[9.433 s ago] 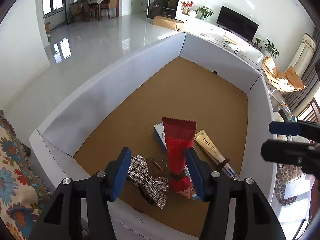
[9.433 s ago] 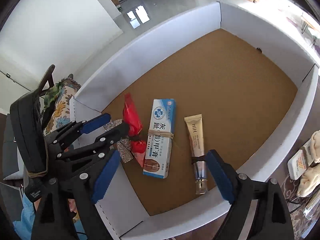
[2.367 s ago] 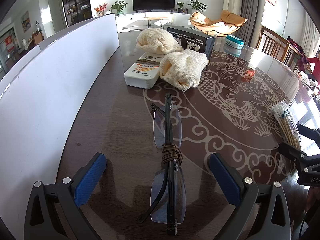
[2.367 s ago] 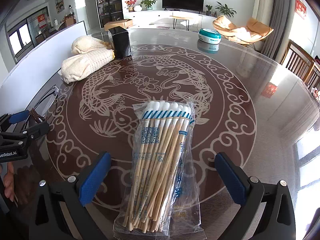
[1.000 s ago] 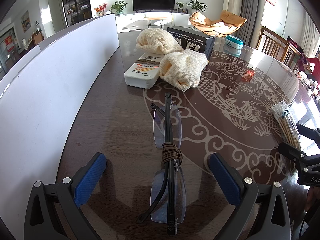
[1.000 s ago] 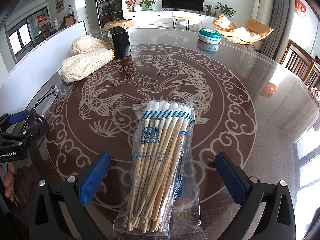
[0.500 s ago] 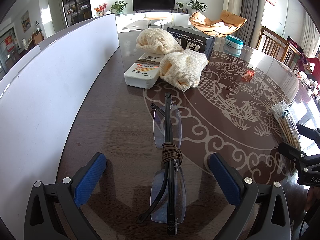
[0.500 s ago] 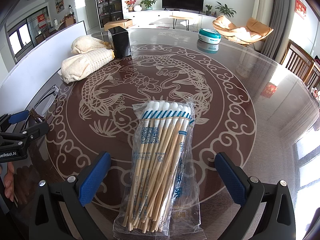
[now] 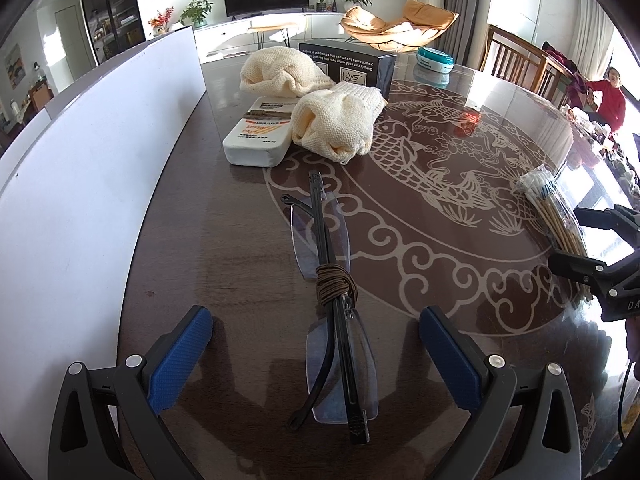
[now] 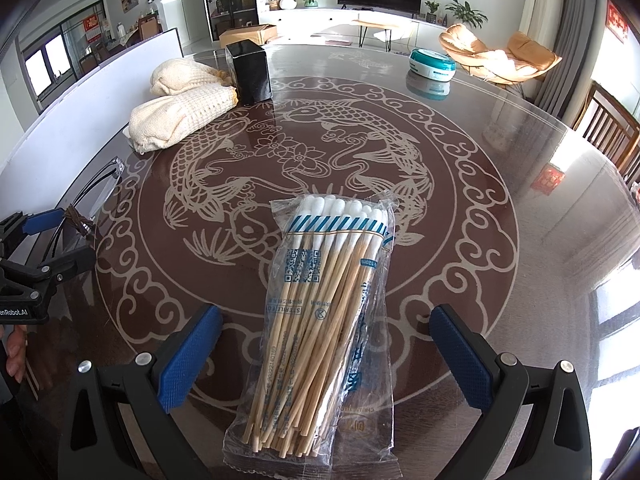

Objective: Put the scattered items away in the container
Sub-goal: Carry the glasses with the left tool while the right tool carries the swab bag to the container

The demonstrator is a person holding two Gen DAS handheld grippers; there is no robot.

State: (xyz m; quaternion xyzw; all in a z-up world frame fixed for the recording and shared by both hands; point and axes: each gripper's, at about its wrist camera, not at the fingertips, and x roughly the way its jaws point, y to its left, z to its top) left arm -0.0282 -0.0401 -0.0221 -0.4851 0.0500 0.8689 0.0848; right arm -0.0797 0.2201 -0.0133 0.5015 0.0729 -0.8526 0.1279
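Folded glasses [image 9: 334,312] between spread left jaws, swab bag [image 10: 320,320] between spread right jaws

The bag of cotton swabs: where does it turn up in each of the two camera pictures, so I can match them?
Left wrist view: the bag of cotton swabs lies at the far right edge, by the right hand-held gripper.
Right wrist view: it lies front and centre, between the open jaws.
Shared landmark: the black box beside the cream knitted bundles.
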